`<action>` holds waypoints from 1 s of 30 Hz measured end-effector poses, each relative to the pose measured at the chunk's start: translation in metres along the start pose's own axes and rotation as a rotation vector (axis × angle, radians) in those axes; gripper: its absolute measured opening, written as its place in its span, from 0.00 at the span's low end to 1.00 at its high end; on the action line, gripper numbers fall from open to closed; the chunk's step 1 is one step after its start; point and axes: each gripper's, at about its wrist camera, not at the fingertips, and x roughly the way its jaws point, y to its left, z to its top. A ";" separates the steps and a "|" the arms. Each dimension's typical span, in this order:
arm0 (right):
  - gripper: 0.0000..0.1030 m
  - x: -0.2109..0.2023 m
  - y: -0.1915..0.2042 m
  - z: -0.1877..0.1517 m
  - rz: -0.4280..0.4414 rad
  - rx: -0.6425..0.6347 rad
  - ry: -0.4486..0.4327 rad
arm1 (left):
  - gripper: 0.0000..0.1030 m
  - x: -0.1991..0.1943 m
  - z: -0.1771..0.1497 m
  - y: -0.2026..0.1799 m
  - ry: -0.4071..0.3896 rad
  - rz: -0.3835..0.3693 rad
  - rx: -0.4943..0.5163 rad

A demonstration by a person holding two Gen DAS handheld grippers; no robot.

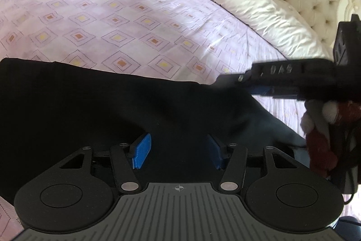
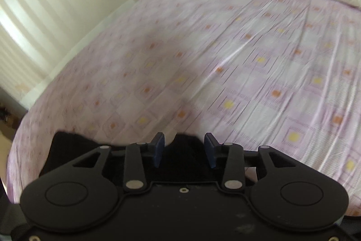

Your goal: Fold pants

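Black fabric pants (image 1: 94, 105): lower half of frame, on lilac diamond-print bedsheet (image 1: 112, 22). My left gripper (image 1: 178, 150): level, blue pads spread over them. My right gripper (image 2: 183, 150): spread, at pants' edge.

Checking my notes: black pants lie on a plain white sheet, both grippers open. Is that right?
Not quite. The sheet is lilac with a pattern of yellow and orange squares, as the left wrist view shows. The rest holds: black pants, and the left gripper and right gripper are open.
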 end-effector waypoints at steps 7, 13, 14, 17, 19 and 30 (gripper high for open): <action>0.09 0.015 0.007 -0.004 -0.070 -0.057 -0.014 | 0.51 0.000 -0.006 -0.008 0.008 0.029 0.074; 0.16 0.032 0.013 -0.003 -0.124 -0.088 -0.041 | 0.51 -0.001 -0.005 -0.002 0.008 0.009 0.048; 0.17 0.031 0.014 -0.001 -0.132 -0.091 -0.045 | 0.51 -0.001 -0.005 -0.001 0.007 0.006 0.044; 0.21 0.009 0.023 0.001 -0.155 -0.114 -0.162 | 0.51 -0.002 -0.006 -0.002 0.006 0.005 0.038; 0.16 -0.010 0.028 -0.003 -0.166 -0.125 -0.213 | 0.52 -0.002 -0.006 -0.002 0.006 0.007 0.036; 0.02 0.010 0.034 -0.037 -0.242 -0.109 -0.129 | 0.52 -0.001 -0.006 0.002 0.003 -0.005 0.021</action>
